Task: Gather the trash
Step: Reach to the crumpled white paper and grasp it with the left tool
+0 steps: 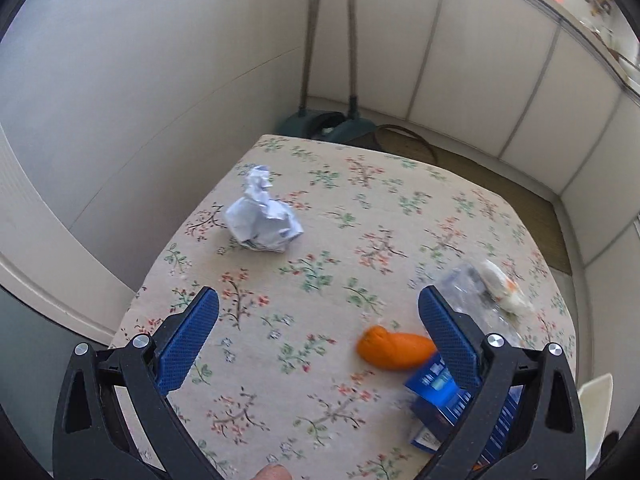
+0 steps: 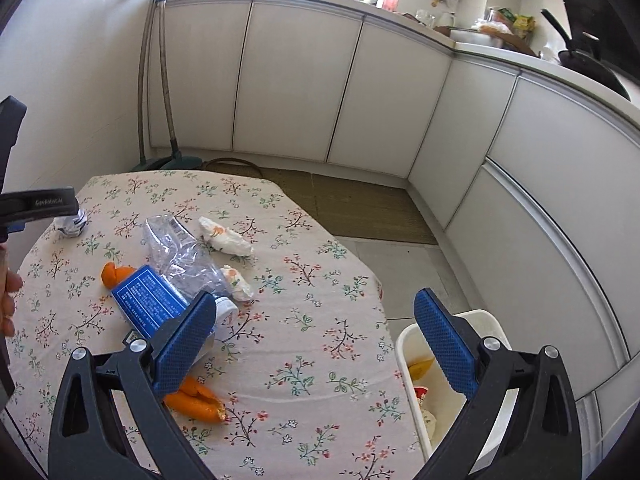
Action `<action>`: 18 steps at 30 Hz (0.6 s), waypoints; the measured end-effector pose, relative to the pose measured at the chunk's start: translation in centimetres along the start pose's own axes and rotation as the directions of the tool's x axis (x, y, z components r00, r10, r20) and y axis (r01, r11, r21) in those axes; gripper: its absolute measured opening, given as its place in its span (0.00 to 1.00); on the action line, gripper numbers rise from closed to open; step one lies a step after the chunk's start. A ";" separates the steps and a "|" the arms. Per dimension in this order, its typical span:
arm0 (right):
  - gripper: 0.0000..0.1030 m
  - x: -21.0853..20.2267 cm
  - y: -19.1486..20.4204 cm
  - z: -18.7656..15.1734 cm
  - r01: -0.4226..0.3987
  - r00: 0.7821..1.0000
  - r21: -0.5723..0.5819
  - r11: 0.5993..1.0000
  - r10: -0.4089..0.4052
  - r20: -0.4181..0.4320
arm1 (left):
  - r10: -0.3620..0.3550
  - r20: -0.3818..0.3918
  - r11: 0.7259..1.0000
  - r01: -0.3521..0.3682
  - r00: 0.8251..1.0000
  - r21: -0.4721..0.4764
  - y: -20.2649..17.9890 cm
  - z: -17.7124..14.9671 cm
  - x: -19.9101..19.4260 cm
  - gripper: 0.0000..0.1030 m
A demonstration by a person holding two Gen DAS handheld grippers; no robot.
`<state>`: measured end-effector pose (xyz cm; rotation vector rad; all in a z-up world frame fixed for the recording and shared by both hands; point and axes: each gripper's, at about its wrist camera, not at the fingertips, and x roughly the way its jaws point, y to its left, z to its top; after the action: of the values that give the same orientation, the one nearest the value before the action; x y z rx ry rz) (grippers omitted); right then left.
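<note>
Left gripper (image 1: 318,308): blue-padded fingers spread wide with nothing between them, hovering over the near part of the table; its black body also shows at the left edge of the right wrist view
Right gripper (image 2: 314,312): fingers spread wide and empty, held above the table's right edge, with the right finger over the bin
Table (image 2: 320,280): covered with a cream floral cloth, all the loose trash lying on it
Crumpled paper (image 1: 262,216): white ball, alone on the far left part of the table, well apart from the other pieces
Orange peel (image 1: 394,346): on the cloth just inside the left gripper's right finger, touching the blue box
Blue box (image 2: 148,300): flattened carton with white print, lying between the peel and the clear plastic wrapper; partly hidden behind the right gripper's left finger
Clear plastic wrapper (image 2: 180,248): crumpled and see-through, overlapping the far end of the blue box
Tissues (image 2: 226,236): two white wads with orange stains, one just beyond the wrapper, the other (image 2: 238,282) just beside its right edge
Second peel (image 2: 196,398): orange pieces on the near part of the cloth, below the right gripper's left finger
Bin (image 2: 404,344): white, standing on the floor beside the table's right edge, with yellow and white scraps inside
Hand (image 2: 8,300): fingertips visible at the left edge of the right wrist view
</note>
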<state>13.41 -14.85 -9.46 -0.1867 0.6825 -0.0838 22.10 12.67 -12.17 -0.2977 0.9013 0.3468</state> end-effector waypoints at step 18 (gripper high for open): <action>0.93 5.0 -0.3 -1.7 -0.101 0.975 0.058 0.993 0.110 -0.192 | -0.181 -0.131 0.919 0.121 0.975 -0.374 7.9 4.3 11.6 0.54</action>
<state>16.25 -16.08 -13.77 -0.0966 0.8837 -0.0167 28.51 23.42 -19.80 -0.7455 0.9662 0.3482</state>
